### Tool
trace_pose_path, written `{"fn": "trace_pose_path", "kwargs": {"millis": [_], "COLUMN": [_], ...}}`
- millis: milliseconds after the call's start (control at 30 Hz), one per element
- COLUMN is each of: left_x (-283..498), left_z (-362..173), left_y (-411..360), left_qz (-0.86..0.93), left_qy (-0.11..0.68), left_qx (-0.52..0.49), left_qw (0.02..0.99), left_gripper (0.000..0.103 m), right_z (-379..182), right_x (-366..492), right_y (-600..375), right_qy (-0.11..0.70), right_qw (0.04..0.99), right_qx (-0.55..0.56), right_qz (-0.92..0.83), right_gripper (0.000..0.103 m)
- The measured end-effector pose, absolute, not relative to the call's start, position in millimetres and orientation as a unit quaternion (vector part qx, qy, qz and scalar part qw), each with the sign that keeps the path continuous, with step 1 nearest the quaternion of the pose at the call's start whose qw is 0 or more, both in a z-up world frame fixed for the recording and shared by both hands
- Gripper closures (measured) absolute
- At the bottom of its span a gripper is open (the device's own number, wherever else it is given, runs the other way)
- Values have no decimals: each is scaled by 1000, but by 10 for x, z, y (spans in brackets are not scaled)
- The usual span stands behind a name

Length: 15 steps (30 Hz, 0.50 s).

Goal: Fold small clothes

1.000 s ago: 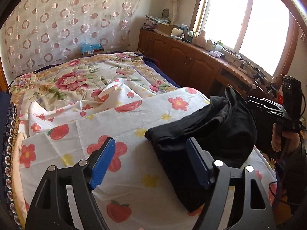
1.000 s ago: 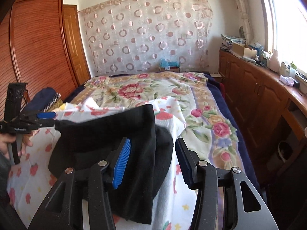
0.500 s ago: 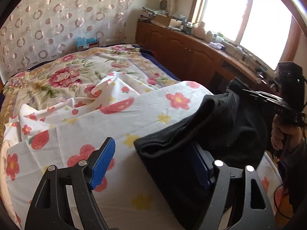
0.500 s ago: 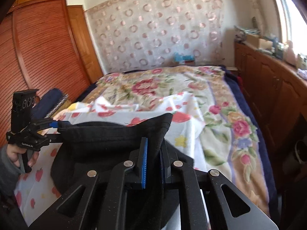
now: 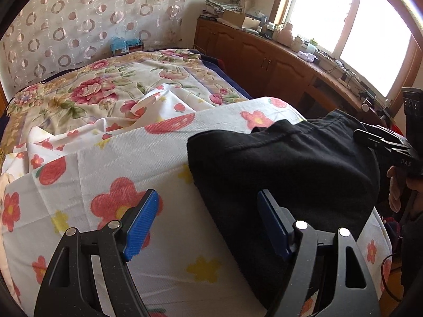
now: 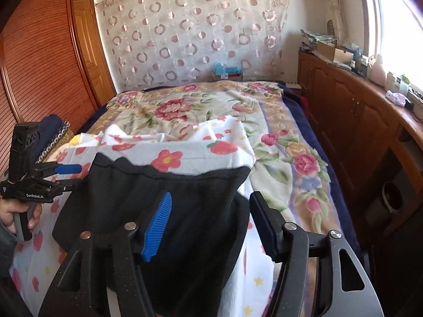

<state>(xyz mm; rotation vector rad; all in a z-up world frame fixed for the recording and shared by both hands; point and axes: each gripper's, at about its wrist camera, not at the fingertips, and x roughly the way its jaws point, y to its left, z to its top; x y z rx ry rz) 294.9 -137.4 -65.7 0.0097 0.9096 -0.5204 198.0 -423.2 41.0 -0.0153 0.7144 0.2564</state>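
Note:
A small black garment (image 5: 285, 169) lies folded on the white flowered sheet (image 5: 111, 174) at the bed's near end; it also shows in the right wrist view (image 6: 169, 198). My left gripper (image 5: 208, 224) is open, its right finger over the garment's left edge, holding nothing. My right gripper (image 6: 210, 220) is open above the garment's right part, holding nothing. Each gripper shows in the other's view: the right one (image 5: 383, 145) at the garment's far right edge, the left one (image 6: 60, 174) at its left edge.
A floral bedspread (image 6: 185, 105) covers the far half of the bed. A wooden cabinet (image 6: 357, 121) with clutter under the window runs along the right. A wooden wardrobe (image 6: 39, 60) stands on the left. Folded dark fabric (image 6: 53, 132) lies by the wardrobe.
My right gripper was shut on the black garment's edge half a second ago and has opened, letting it go. The garment has dropped flatter onto the sheet. My left gripper stayed open.

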Motion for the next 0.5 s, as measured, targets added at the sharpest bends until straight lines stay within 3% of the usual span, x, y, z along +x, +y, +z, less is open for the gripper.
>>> {"fn": "trace_pose_path", "kwargs": {"millis": [233,367,500], "left_x": [2962,2940,2927], "left_z": [-764,-760,-760], "left_y": [-1410,-1423,-1450], "left_qz": [-259,-276,-287], "left_qy": [448,441,443], "left_qx": [-7,-22,-31], "left_qw": [856,853,849], "left_gripper": [26,44,55], "right_z": [256,186,196], "right_x": [2179,2331,2417], "right_y": [-4245,-4300,-4337], "right_qy": [388,410,419], "right_qw": [913,897,890], "right_qx": [14,57,58], "right_qz": [126,155,168], "right_gripper": [36,36,36]}}
